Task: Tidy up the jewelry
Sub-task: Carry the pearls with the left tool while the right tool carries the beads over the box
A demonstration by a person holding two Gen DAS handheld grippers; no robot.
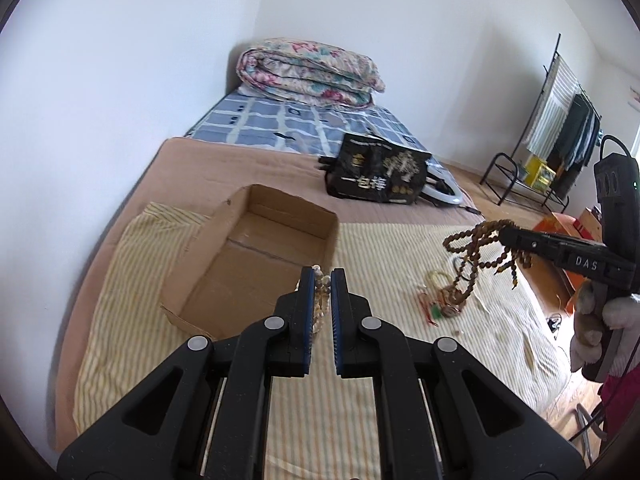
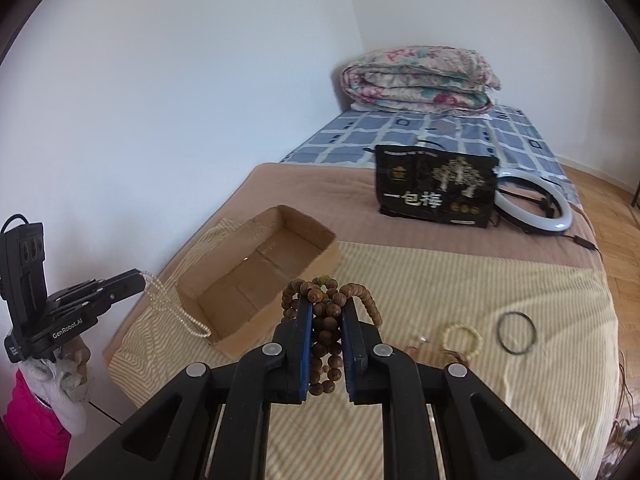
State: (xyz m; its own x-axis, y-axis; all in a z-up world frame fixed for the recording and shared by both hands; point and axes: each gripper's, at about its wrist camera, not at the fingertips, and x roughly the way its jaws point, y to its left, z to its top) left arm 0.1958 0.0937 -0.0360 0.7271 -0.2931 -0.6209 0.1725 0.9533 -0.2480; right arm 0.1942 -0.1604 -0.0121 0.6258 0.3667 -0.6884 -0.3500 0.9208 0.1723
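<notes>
Right wrist view: two hand-held grippers, right [image 2: 328,312] clamped on one wooden bead strand [image 2: 326,332], left [image 2: 138,278] on one pearl strand [image 2: 176,312].

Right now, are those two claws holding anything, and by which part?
Left gripper pinches a pearl strand by its top; right gripper clamps bunched brown beads mid-loop.

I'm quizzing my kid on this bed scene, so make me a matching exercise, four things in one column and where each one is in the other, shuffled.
Things:
1. pearl strand
2. brown wooden beads
3. black ring
4. folded floral quilt

Places:
A. lying flat on the striped cloth
B. at the far end of the bed by the wall
C. hanging from the left gripper
D. clamped in the right gripper

Pairs: 1-C, 2-D, 3-A, 4-B
</notes>
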